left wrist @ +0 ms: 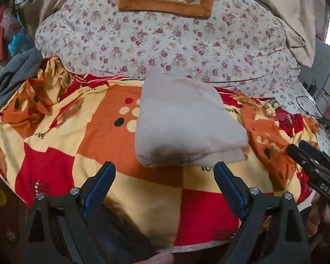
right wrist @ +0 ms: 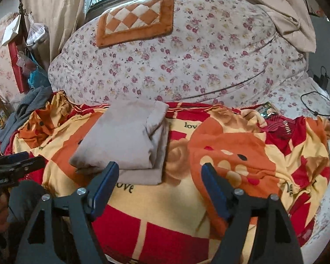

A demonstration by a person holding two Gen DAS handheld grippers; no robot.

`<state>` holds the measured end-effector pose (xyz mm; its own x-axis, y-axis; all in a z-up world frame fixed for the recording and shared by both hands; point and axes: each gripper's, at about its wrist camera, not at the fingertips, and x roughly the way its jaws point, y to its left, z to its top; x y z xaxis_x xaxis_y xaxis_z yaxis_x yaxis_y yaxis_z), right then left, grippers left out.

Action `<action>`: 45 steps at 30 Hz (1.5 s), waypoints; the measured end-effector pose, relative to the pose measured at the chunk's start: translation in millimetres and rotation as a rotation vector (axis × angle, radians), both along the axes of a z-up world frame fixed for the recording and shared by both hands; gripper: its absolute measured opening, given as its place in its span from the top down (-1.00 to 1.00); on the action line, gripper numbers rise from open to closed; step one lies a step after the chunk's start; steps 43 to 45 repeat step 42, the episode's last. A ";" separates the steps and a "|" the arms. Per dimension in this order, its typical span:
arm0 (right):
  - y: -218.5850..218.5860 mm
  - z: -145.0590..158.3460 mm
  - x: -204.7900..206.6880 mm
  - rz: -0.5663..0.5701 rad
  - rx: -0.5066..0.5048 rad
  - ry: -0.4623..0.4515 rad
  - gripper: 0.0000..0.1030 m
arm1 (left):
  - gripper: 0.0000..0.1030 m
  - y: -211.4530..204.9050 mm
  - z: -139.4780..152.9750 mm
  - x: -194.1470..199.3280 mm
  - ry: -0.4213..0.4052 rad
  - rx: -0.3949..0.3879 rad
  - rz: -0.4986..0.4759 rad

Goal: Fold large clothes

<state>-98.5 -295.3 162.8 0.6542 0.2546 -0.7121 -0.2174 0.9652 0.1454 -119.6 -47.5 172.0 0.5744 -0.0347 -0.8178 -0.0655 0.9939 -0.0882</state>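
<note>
Folded grey cloth (left wrist: 187, 118) on blanket (left wrist: 99, 154), ahead of both claws; L claw (left wrist: 165, 173), R claw (right wrist: 159, 173) released, empty.

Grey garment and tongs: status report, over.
Left tongs open, empty. Right tongs open, empty. Grey garment folded on patterned blanket. Nothing in the way.

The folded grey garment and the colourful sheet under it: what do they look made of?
Folded grey garment: likely woven cotton or a blend, matte, soft creases. Colourful sheet: thin printed fabric, faint sheen, fine wrinkles; possibly polyester, hard to tell.
</note>
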 end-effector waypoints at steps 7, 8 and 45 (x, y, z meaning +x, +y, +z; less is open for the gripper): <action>-8.7 -1.2 -2.3 -0.026 -0.016 0.006 -0.56 | -0.69 -22.7 -4.0 -9.7 -0.005 0.044 -0.023; -11.5 -2.0 -2.0 -0.032 -0.014 0.008 -0.56 | -0.69 -24.1 -5.7 -9.4 -0.002 0.047 -0.021; -17.0 -5.0 1.0 -0.028 -0.019 0.012 -0.56 | -0.69 -28.0 -8.0 -16.0 -0.069 0.105 0.001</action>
